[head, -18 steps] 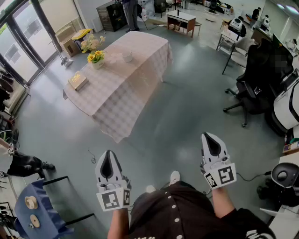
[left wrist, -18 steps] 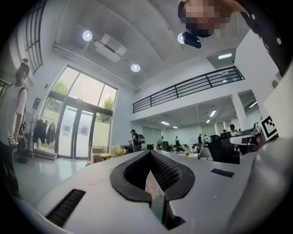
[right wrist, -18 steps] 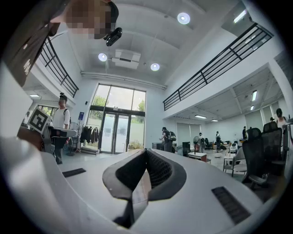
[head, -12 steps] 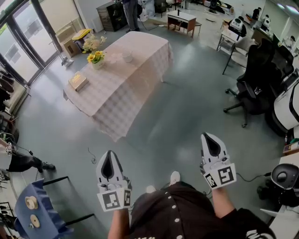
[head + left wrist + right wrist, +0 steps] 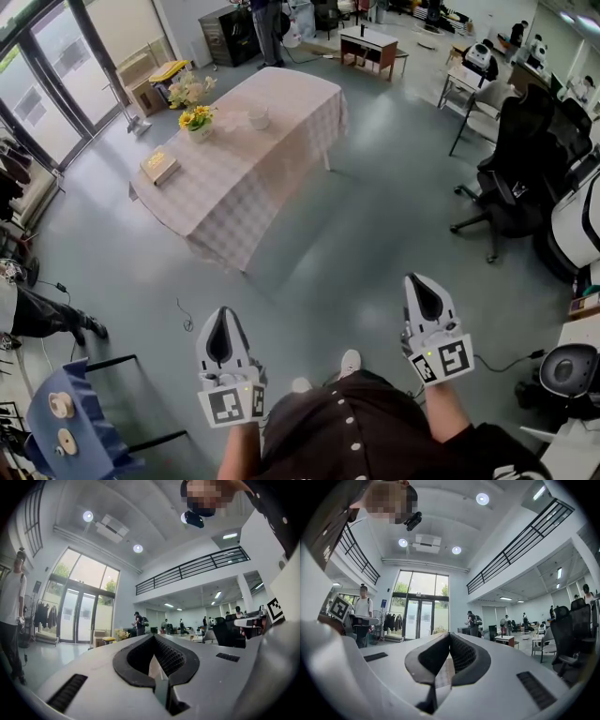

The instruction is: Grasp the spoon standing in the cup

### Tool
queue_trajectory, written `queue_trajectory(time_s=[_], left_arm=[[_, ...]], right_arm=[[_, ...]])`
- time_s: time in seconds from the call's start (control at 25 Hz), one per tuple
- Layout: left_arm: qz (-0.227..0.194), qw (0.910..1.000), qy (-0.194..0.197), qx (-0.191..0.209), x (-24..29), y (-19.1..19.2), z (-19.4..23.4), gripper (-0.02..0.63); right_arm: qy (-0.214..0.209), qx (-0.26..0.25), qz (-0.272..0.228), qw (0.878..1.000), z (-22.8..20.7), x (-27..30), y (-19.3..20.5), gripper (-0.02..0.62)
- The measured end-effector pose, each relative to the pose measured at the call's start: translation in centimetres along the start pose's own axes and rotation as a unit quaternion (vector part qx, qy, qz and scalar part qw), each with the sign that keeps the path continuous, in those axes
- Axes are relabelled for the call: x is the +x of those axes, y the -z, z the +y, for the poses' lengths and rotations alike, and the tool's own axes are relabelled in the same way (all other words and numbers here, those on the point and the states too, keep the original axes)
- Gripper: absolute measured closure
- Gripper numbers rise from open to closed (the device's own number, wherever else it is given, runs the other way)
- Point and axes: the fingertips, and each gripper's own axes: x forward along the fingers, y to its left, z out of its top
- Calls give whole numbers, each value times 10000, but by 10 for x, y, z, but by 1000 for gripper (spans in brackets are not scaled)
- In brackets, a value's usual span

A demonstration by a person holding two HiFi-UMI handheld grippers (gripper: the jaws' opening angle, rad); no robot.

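Observation:
A small white cup [image 5: 259, 117] stands on the far table [image 5: 253, 178], which has a pale checked cloth; it is too small here to make out a spoon in it. Both grippers are held low near my body, several steps short of the table. My left gripper [image 5: 218, 313] points forward with its jaws together and nothing in them, as the left gripper view [image 5: 153, 637] also shows. My right gripper [image 5: 415, 278] is likewise shut and empty, its tips meeting in the right gripper view [image 5: 449, 633].
Yellow flowers [image 5: 196, 120] and a book-like box [image 5: 157, 164] share the table. Black office chairs [image 5: 511, 178] stand at the right, a blue chair [image 5: 70, 427] at the lower left. A person's legs [image 5: 42, 314] reach in from the left edge. Grey floor lies between me and the table.
The table sits slightly lower and nearer in the head view. Both grippers keep the same pose, shut. The person at the left edge has shifted.

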Motion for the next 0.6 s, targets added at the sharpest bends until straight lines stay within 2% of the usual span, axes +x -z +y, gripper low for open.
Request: queue_trajectory(time_s=[0.6], left_arm=[[-29, 9999, -135, 85, 2, -5, -10, 589]], right_arm=[[-404, 74, -93, 9991, -5, 9, -4, 434]])
